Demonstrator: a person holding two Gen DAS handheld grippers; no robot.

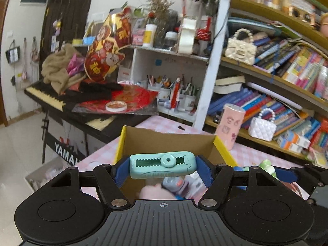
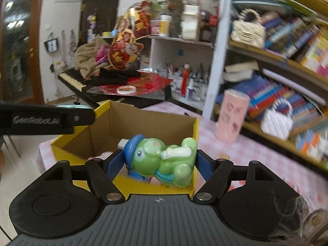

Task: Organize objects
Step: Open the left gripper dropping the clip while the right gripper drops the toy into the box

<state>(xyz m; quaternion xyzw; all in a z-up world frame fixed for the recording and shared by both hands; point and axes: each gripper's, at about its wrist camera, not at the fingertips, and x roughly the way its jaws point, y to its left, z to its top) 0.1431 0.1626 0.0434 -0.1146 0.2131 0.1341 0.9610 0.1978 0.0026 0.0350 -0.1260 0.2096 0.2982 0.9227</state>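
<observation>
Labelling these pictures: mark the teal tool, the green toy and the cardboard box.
teal tool (image 1: 163, 165), left wrist view, middle of its toothed body.
green toy (image 2: 162, 160), right wrist view, on its belly.
cardboard box (image 2: 143, 121), right wrist view, inner back wall.

Teal clip, green toy, both sideways

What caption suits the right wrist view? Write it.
Right gripper clamps a green toy figure above the open cardboard box.

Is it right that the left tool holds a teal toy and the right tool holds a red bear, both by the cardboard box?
Not quite. The bear in the right tool is green with a blue cap, not red, as the right wrist view shows. The rest holds: the left tool grips the teal toy, and both are by the cardboard box.
</observation>
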